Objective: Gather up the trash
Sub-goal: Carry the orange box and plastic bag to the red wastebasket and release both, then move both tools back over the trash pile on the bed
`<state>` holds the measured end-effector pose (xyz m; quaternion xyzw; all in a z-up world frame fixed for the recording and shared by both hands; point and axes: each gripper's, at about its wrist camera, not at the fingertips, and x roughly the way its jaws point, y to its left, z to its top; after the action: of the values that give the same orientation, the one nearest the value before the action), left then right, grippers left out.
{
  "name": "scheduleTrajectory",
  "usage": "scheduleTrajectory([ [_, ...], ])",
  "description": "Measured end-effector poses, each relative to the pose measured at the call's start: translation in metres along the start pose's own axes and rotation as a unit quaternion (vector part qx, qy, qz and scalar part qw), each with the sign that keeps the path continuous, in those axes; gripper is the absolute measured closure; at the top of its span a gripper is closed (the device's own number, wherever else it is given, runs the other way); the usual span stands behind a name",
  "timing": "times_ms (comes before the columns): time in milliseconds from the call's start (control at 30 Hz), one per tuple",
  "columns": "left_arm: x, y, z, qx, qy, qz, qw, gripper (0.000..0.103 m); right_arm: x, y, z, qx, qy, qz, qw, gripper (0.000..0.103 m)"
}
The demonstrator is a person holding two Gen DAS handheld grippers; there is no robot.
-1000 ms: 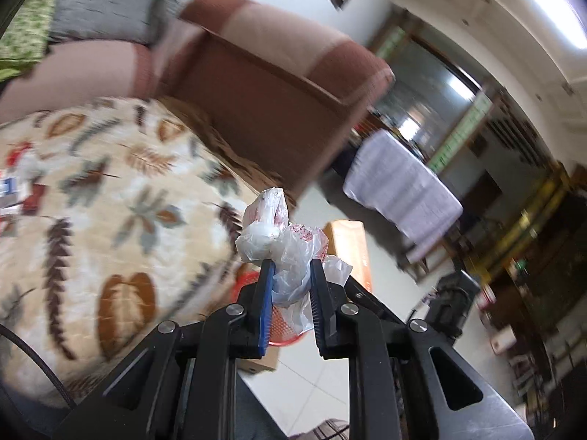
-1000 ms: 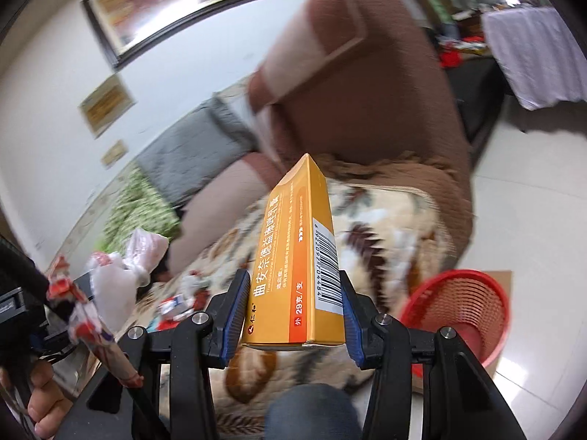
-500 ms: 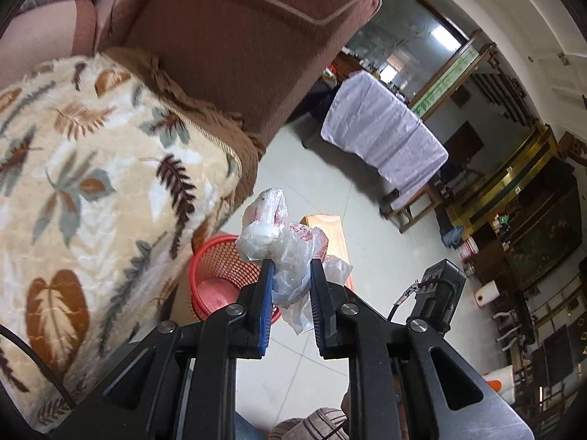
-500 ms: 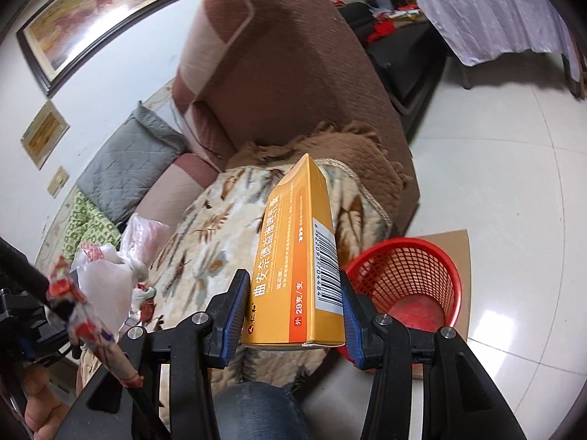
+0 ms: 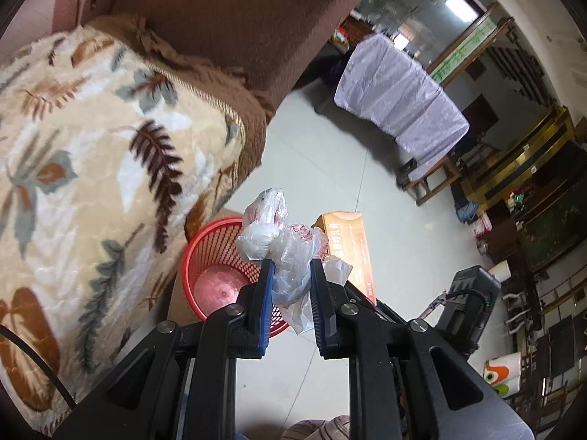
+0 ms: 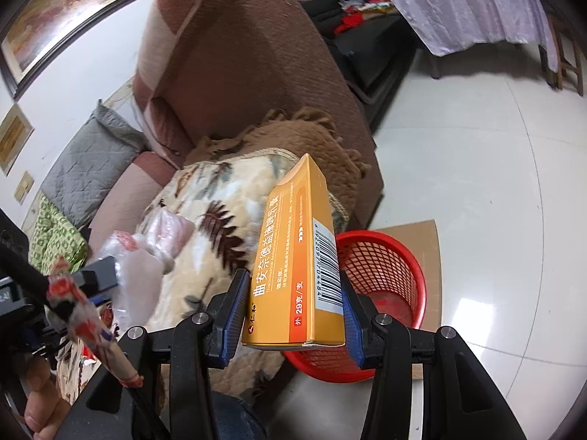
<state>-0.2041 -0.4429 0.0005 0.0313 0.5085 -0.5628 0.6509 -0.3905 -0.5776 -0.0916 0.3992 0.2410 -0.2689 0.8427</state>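
My left gripper [image 5: 290, 275] is shut on a crumpled clear plastic bag [image 5: 282, 256] with red print, held in the air over the near rim of a red mesh waste basket [image 5: 216, 267] on the floor. My right gripper [image 6: 293, 293] is shut on an orange medicine box [image 6: 301, 256] with a barcode, held upright to the left of the same red basket [image 6: 381, 278]. In the right wrist view the plastic bag [image 6: 146, 256] and the left gripper's body appear at the left. The orange box [image 5: 348, 245] also shows behind the bag in the left wrist view.
A leaf-patterned blanket [image 5: 91, 168] covers a sofa seat beside the basket, with a brown armrest [image 6: 238, 55] behind. The basket stands on a cardboard sheet [image 6: 425, 234] on pale floor tiles. A cloth-draped table [image 5: 400, 99] stands further off. A hand [image 6: 36, 399] shows low left.
Both grippers have swung away from the sofa toward the red basket. The basket has grown larger in both views, and the bag now hangs over its near rim.
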Motion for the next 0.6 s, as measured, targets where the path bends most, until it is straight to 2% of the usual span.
scheduleTrajectory([
  [200,0.041,0.012,0.008,-0.015,0.035,0.001,0.9993,0.083,0.015,-0.014,-0.001,0.021,0.010,-0.006,1.000,0.052],
  [267,0.049,0.019,0.009,-0.027,0.041,0.003,0.9988,0.061,0.016,-0.018,-0.002,0.029,0.009,-0.015,0.999,0.036],
  [300,0.048,0.023,0.009,-0.033,0.039,0.006,0.9987,0.056,0.015,-0.020,-0.002,0.033,0.006,-0.019,0.999,0.035],
  [333,0.045,0.026,0.008,-0.039,0.030,0.008,0.9988,0.052,0.013,-0.020,-0.002,0.034,0.005,-0.019,0.999,0.035],
  [467,0.023,0.034,0.005,-0.042,0.013,0.003,0.9990,0.050,0.004,-0.013,-0.002,0.026,-0.003,-0.012,1.000,0.035],
  [600,-0.026,0.041,-0.003,-0.035,-0.025,0.013,0.9990,0.044,-0.009,0.015,-0.001,-0.001,-0.021,0.009,1.000,0.031],
])
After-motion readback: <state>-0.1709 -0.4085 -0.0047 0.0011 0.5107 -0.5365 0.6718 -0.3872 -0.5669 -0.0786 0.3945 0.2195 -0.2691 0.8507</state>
